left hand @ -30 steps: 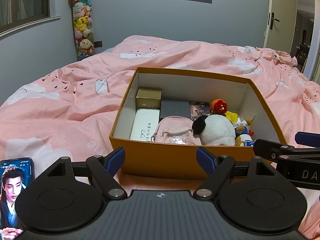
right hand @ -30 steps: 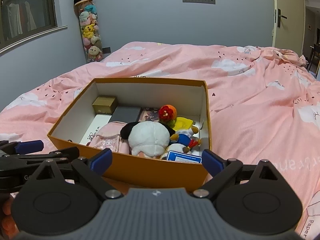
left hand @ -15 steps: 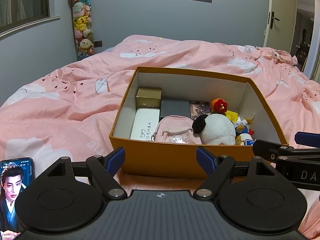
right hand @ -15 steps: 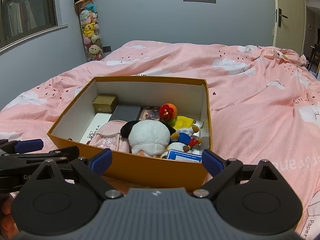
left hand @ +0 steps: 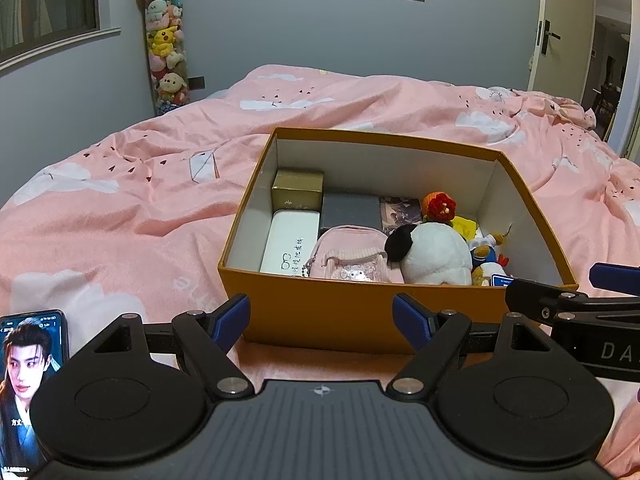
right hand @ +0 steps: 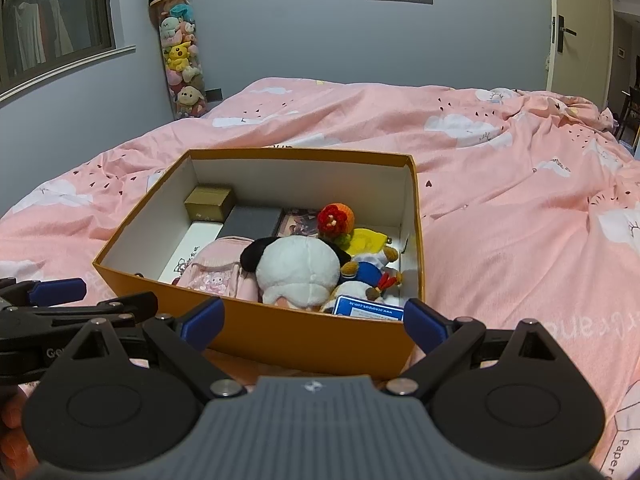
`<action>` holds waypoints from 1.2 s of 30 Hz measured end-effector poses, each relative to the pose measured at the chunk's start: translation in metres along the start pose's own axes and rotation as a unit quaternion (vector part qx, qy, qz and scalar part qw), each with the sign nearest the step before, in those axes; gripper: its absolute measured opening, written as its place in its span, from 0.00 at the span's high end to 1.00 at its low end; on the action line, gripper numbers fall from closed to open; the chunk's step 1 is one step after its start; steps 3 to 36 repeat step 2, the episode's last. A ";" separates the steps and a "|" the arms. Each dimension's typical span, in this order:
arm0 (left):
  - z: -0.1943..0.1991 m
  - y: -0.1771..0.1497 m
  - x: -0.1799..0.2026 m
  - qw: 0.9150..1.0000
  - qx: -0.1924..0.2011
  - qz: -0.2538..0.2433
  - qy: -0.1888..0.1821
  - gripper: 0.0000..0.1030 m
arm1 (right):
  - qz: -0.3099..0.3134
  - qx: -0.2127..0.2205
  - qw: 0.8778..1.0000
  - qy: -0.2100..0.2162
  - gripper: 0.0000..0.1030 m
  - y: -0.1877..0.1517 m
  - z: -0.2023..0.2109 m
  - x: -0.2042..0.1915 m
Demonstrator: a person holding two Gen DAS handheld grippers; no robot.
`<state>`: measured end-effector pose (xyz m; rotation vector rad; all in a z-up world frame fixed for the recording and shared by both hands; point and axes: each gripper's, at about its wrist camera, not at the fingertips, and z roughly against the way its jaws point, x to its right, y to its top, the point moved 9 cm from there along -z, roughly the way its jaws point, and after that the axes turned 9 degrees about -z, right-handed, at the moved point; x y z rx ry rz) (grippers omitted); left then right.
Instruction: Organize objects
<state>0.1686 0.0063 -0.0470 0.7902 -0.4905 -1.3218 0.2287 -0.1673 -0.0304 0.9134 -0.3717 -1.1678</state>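
An orange cardboard box (left hand: 320,320) (right hand: 280,336) sits on the pink bed. Inside lie a gold box (left hand: 298,190), a white glasses case (left hand: 290,246), a dark grey box (left hand: 351,210), a pink mini backpack (left hand: 348,258), a panda plush (left hand: 434,256) (right hand: 298,268), a red crochet flower (left hand: 440,207), a duck toy (right hand: 370,268) and a blue card (right hand: 368,311). My left gripper (left hand: 322,320) is open, just short of the box's near wall. My right gripper (right hand: 314,322) is open too, before the near right corner. Nothing sits between either pair of fingers.
A phone (left hand: 28,384) with a lit screen lies on the bed at the near left. A tall tube of plush toys (left hand: 166,44) stands against the grey wall. A door (left hand: 572,28) is at the far right. The pink duvet (right hand: 520,208) spreads around the box.
The right wrist view has crept slightly forward toward the box. The left gripper and the box's contents have stayed put.
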 end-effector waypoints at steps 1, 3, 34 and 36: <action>0.000 0.000 0.000 1.000 0.000 0.000 0.000 0.08 | 0.000 0.000 1.000 0.000 0.07 0.000 0.000 0.000; 0.000 0.000 0.000 1.000 0.000 0.001 0.000 0.08 | 0.000 0.000 1.000 0.000 0.07 0.000 0.000 0.000; 0.000 0.000 0.000 1.000 0.000 0.001 0.000 0.08 | 0.000 0.000 1.000 0.000 0.07 0.000 0.000 0.000; 0.000 0.000 0.000 1.000 0.000 0.001 0.000 0.08 | 0.000 0.000 1.000 0.000 0.07 0.000 0.000 0.000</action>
